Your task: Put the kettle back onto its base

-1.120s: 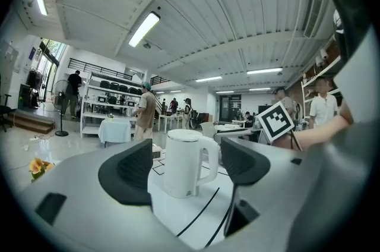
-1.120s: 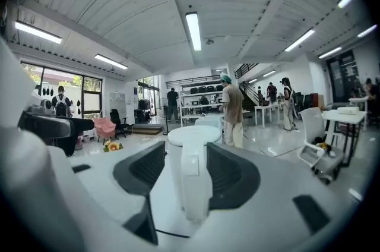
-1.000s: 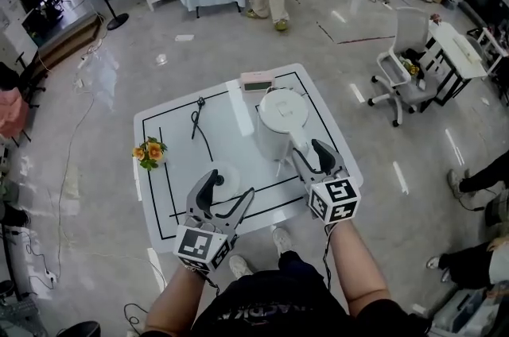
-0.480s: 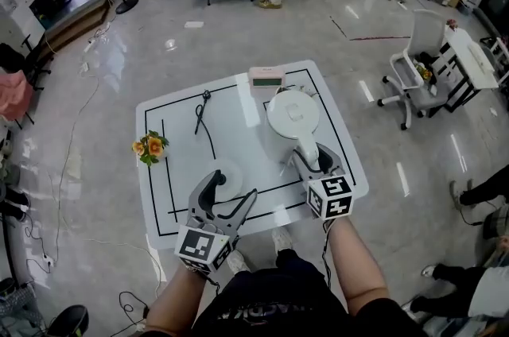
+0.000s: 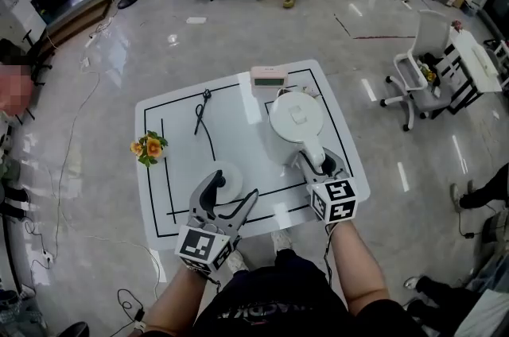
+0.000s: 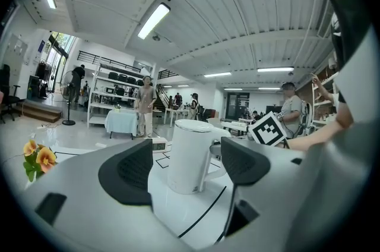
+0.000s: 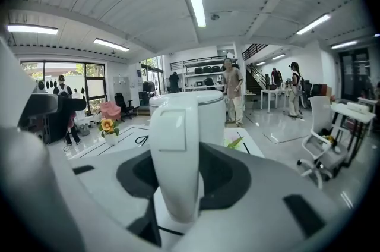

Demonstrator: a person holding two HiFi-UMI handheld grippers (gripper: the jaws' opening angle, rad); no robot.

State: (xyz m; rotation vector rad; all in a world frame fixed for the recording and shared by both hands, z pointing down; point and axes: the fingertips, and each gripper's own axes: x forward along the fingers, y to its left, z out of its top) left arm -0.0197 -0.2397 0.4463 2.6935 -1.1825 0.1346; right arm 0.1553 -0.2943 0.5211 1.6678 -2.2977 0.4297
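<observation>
A white electric kettle stands on the white table, right of centre. Its handle points toward me and lies between the jaws of my right gripper, which are closing around it; no firm press shows. The round white base lies near the table's front edge. My left gripper hovers just over and beside the base, open, with nothing held. In the left gripper view the kettle shows beyond the open jaws.
A small pot of orange flowers stands at the table's left edge. A black cord lies at the back left, a small pink-and-white display unit at the back edge. An office chair stands to the right; people stand far behind.
My right gripper has come down and forward around the kettle's handle, and its jaws have narrowed. The left gripper has sunk slightly toward the base.
</observation>
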